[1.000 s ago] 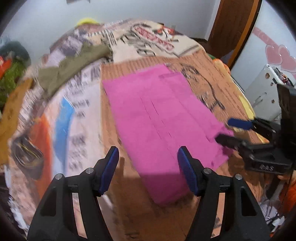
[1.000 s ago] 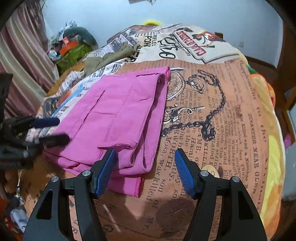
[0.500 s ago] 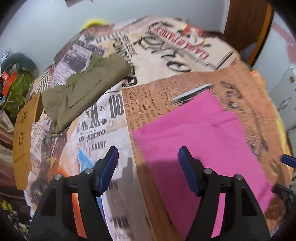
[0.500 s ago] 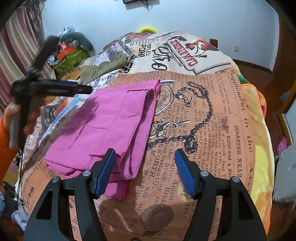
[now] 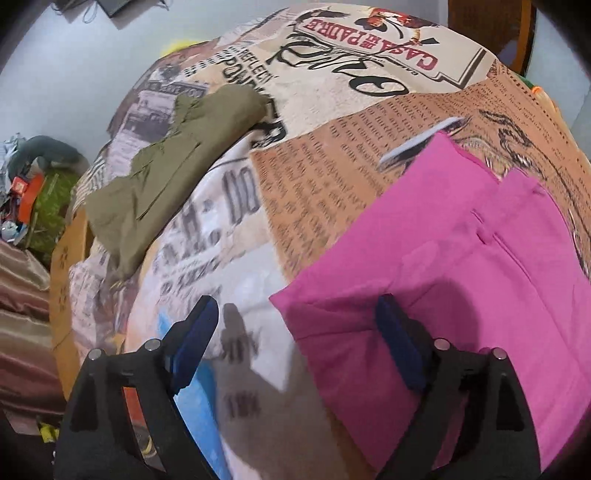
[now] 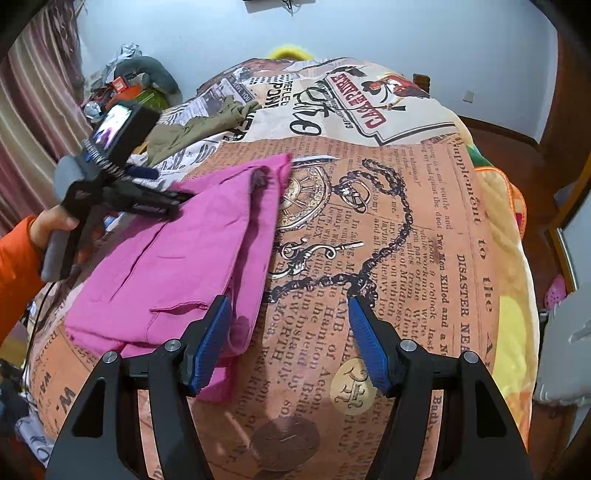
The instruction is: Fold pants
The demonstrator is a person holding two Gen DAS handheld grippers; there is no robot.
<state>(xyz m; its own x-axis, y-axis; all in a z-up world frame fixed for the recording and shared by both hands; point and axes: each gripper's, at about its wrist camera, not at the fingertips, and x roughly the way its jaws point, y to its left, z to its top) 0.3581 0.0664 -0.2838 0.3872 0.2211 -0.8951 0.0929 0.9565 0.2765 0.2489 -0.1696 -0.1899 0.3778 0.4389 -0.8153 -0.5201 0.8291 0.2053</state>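
Observation:
The pink pants lie folded into a long rectangle on the newspaper-print bedspread. In the left wrist view they fill the right side. My left gripper is open and empty, its right finger over the pants' near left corner. It also shows in the right wrist view, held over the pants' far left edge. My right gripper is open and empty, just above the bed at the pants' near right corner.
Olive green pants lie folded at the bed's far left, also in the right wrist view. A pile of clutter sits by the curtain beyond the bed. A wooden door stands at the back right.
My left gripper has lifted from the pants' near end and swung left and forward to their far left edge. The right gripper has drawn back slightly. The pants have not moved.

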